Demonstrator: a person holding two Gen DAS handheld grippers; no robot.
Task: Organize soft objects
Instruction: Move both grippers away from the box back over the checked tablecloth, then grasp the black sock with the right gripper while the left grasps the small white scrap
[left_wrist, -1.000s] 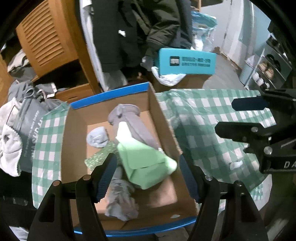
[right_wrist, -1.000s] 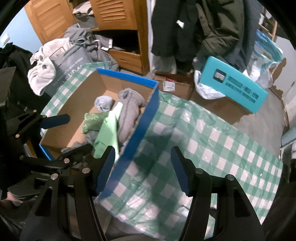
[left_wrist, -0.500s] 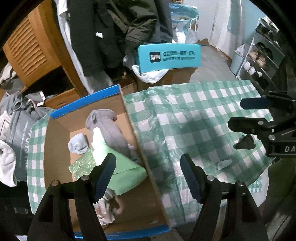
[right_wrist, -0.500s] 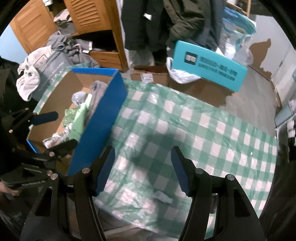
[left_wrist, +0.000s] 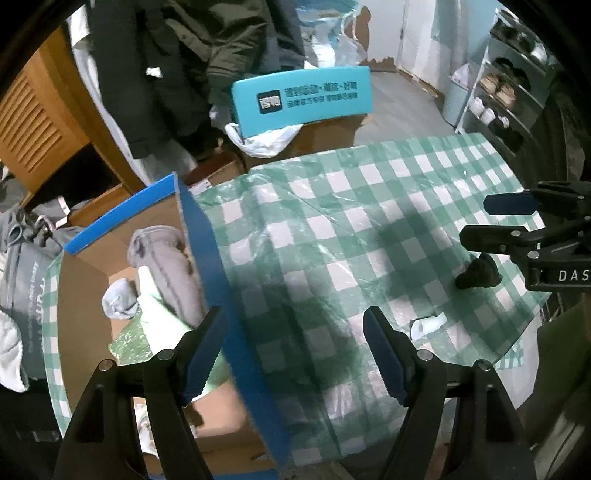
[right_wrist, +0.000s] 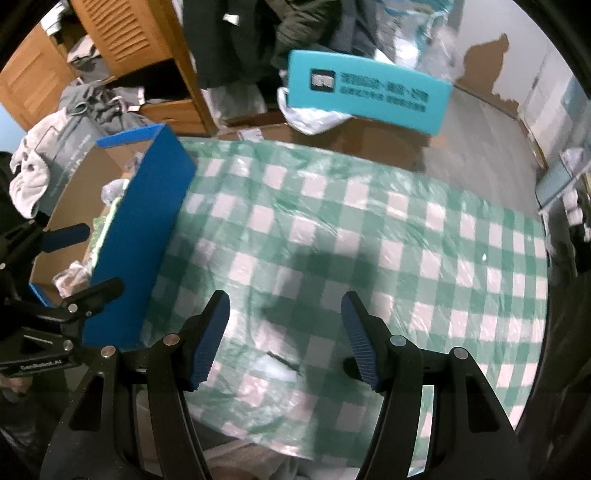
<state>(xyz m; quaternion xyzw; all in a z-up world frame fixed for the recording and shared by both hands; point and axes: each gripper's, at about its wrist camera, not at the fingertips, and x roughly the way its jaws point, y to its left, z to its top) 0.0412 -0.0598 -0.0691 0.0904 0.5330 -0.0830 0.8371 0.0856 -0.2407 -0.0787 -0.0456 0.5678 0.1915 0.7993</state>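
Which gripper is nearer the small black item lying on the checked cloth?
Right. In the left wrist view the right gripper hangs just above the black item, while the left gripper sits farther off, near the cardboard box.

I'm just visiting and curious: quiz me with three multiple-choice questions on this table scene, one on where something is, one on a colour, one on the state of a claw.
1. Where does the small black item lie?
A. in the cardboard box
B. on the checked tablecloth
C. on the floor

2. What colour is the outside of the cardboard box?
A. red
B. yellow
C. blue

3. What is between the fingers of the right claw?
A. nothing gripped
B. a grey sock
C. a green cloth

Answers: 1 B, it sits on the tablecloth near the small white item. 2 C, its outer wall is blue. 3 A, only cloth-covered table shows in the gap.
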